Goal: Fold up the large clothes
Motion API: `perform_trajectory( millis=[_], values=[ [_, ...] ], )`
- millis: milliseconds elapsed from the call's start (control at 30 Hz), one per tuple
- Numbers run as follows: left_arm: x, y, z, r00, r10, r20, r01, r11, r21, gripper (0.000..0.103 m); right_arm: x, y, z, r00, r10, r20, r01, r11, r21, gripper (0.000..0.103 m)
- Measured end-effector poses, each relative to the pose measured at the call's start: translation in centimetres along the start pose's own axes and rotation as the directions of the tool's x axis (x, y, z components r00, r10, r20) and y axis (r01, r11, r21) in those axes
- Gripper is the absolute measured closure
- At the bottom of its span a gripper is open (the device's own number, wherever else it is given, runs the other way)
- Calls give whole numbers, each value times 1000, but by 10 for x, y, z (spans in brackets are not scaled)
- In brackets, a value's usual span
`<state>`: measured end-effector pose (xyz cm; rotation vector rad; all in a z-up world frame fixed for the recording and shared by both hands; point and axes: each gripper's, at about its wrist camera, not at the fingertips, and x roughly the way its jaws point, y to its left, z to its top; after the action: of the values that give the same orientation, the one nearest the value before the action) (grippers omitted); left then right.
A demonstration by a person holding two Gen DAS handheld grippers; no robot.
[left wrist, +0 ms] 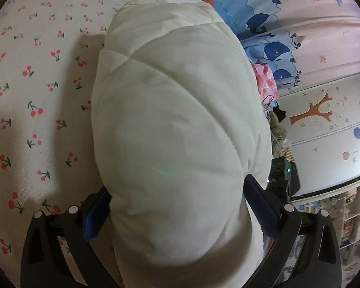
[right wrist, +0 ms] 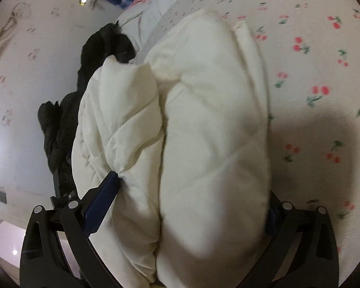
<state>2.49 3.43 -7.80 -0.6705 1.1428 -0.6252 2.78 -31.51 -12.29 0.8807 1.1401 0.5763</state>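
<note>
Left hand-held gripper and right hand-held gripper both spread wide, gripping.

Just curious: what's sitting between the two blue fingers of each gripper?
The puffy white quilted garment fills both gaps, seen in each wrist view.

Black grippers (blue pads, silver screws)

Both wrist views close over the white padded garment, looking down onto the shared cherry-print bed
</note>
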Motion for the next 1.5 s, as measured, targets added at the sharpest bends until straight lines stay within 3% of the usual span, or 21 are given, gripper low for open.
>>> perform_trajectory(
  millis=[67, 167, 333, 433, 567, 600, 667, 733, 800, 833, 967, 1067, 1233, 1300, 1333, 1400, 1433, 1467, 1500],
  values=[
    [-3, -10, -3, 1000, 19, 6, -19, 999, 35, 6, 8, 3, -3, 992, 118, -51, -118, 993, 2, 6],
    [-12, -19, -7, 999, 39, 17, -40, 996, 73, 6, 10, 13, -7, 987, 142, -72, -145, 989, -39, 6],
    [-19, -14, -3, 1000, 18, 23, -20, 998, 56, 6, 17, 23, -9, 982, 163, -93, -168, 985, -49, 6],
    [-29, -21, -3, 999, 18, 40, -21, 997, 75, 6, 19, 39, -11, 959, 257, -117, -267, 961, -77, 6],
    [-54, -32, -6, 996, 38, 85, -48, 992, 116, 6, 31, 51, -16, 939, 307, -155, -324, 941, -100, 6],
    [-57, -30, -6, 995, 49, 88, -59, 992, 116, 6, 35, 51, -15, 945, 285, -163, -303, 948, -101, 6],
    [-51, -15, -6, 994, 84, 66, -89, 994, 67, 6, 46, 49, -8, 978, 150, -145, -166, 980, -108, 6],
    [-41, 1, -5, 992, 119, 51, -120, 993, 21, 6, 47, 46, -5, 989, 74, -131, -91, 988, -127, 6],
    [-35, 14, -3, 994, 107, 37, -106, 994, -21, 6, 47, 53, -6, 993, 0, -115, -22, 981, -192, 6],
    [-35, 16, -3, 994, 99, 41, -98, 995, -32, 6, 51, 54, -8, 993, -5, -120, -19, 980, -196, 6],
    [-47, 1, -6, 992, 100, 74, -101, 995, 9, 6, 64, 63, -14, 976, 125, -178, -154, 974, -164, 6],
    [-72, -8, -9, 987, 106, 124, -110, 993, 30, 6, 71, 82, -19, 952, 230, -202, -264, 951, -163, 6],
    [-142, 1, -13, 951, 169, 257, -182, 983, 28, 6, 118, 129, -24, 906, 335, -257, -384, 907, -173, 6],
    [-160, 15, -12, 940, 188, 285, -195, 981, -6, 6, 145, 146, -33, 906, 318, -279, -377, 906, -192, 6],
    [-168, 28, -10, 932, 219, 287, -219, 975, -35, 6, 164, 150, -37, 920, 259, -295, -327, 921, -212, 6],
    [-169, 56, -8, 906, 332, 261, -318, 943, -95, 6, 200, 148, -41, 942, 123, -311, -201, 951, -233, 6],
    [-162, 76, -7, 896, 384, 224, -359, 922, -146, 6, 213, 146, -42, 943, 105, -315, -182, 958, -224, 6],
    [-159, 87, -7, 906, 368, 210, -335, 926, -175, 6, 216, 143, -40, 943, 107, -316, -180, 960, -213, 6],
    [-160, 95, -8, 927, 317, 200, -277, 939, -202, 6, 213, 145, -39, 946, 93, -312, -169, 960, -225, 6]
  ],
)
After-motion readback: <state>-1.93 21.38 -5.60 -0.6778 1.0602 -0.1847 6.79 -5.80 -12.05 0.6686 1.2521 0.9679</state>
